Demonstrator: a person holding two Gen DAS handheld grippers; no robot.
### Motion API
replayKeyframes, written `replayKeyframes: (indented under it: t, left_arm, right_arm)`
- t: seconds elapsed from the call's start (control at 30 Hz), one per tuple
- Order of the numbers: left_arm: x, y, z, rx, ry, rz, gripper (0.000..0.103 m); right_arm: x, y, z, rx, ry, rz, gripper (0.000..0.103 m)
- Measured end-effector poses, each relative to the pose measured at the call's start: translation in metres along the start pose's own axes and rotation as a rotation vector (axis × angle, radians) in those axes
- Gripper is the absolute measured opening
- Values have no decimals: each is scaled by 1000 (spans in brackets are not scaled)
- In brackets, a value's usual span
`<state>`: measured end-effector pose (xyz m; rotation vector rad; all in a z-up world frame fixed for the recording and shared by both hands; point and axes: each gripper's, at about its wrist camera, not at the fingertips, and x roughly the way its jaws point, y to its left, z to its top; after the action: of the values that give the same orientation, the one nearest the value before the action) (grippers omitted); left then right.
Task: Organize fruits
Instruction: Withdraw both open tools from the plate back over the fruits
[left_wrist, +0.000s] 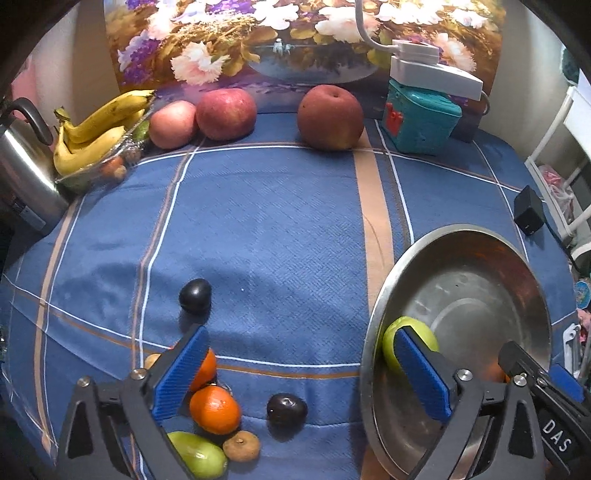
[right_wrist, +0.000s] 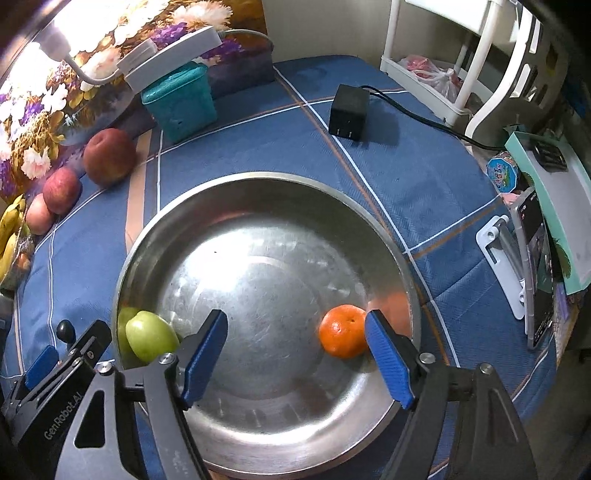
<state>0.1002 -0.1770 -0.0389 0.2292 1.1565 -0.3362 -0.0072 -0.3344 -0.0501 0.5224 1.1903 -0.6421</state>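
A steel bowl (right_wrist: 258, 192) holds a green fruit (right_wrist: 151, 339) at its left and an orange (right_wrist: 343, 330) at its right. My right gripper (right_wrist: 295, 354) is open and empty above the bowl, its right finger beside the orange. In the left wrist view the bowl (left_wrist: 373, 332) sits at the right with the green fruit (left_wrist: 391, 325) inside. My left gripper (left_wrist: 306, 373) is open and empty over the cloth. Near it lie two oranges (left_wrist: 214, 408), two dark plums (left_wrist: 195, 295) (left_wrist: 286, 408), a green fruit (left_wrist: 199, 456) and a small brown fruit (left_wrist: 242, 445).
Three apples (left_wrist: 330, 116) and a banana bunch (left_wrist: 99, 125) line the far edge. A kettle (left_wrist: 26, 170) stands at the left, a teal box (left_wrist: 419, 118) at the back right, a black adapter (right_wrist: 349, 110) and a white rack (right_wrist: 461, 55) at the right.
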Motion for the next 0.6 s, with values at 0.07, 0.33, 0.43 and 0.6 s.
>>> replayKeyframes:
  t: [0.07,0.33,0.43,0.6]
  left_arm:
    - [0,1,0,0,-3,4,103]
    - [-1,9,1,-35,-16,7,103]
    - [-1,8,1,-24,-16,22,103]
    - [-1,7,0,-4,-9,35,103]
  right_arm:
    - [0,0,0,-2,-3,-1,95]
    - [-1,1,0,-3,-18,-5,96]
    - [-2,1,1,-2,-22,-9,96]
    - [-3,0,1,-3,-24,-3,96]
